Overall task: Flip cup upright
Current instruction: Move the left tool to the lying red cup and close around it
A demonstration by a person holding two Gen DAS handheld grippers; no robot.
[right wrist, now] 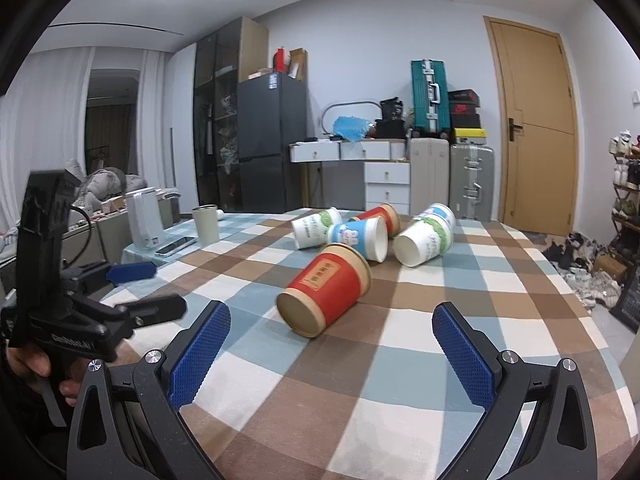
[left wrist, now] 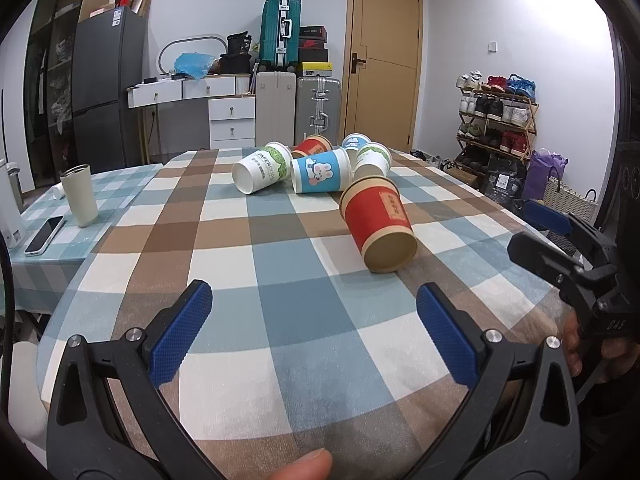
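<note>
Several paper cups lie on their sides on the checked tablecloth point(left wrist: 280, 320). The nearest is a red cup point(left wrist: 378, 226) with its base toward me; it also shows in the right wrist view point(right wrist: 326, 294). Behind it lie a blue rabbit cup point(left wrist: 320, 176), a white and green cup point(left wrist: 262, 172) and others. My left gripper point(left wrist: 314, 320) is open and empty, short of the red cup. My right gripper point(right wrist: 332, 340) is open and empty, just in front of the red cup; it also shows in the left wrist view point(left wrist: 536, 232).
A beige tumbler point(left wrist: 80, 194) stands upright at the left, with a phone point(left wrist: 44, 236) and a white kettle point(right wrist: 144, 218) on a lower side table. The table's right edge drops to a floor with shoes and bags point(left wrist: 540, 176).
</note>
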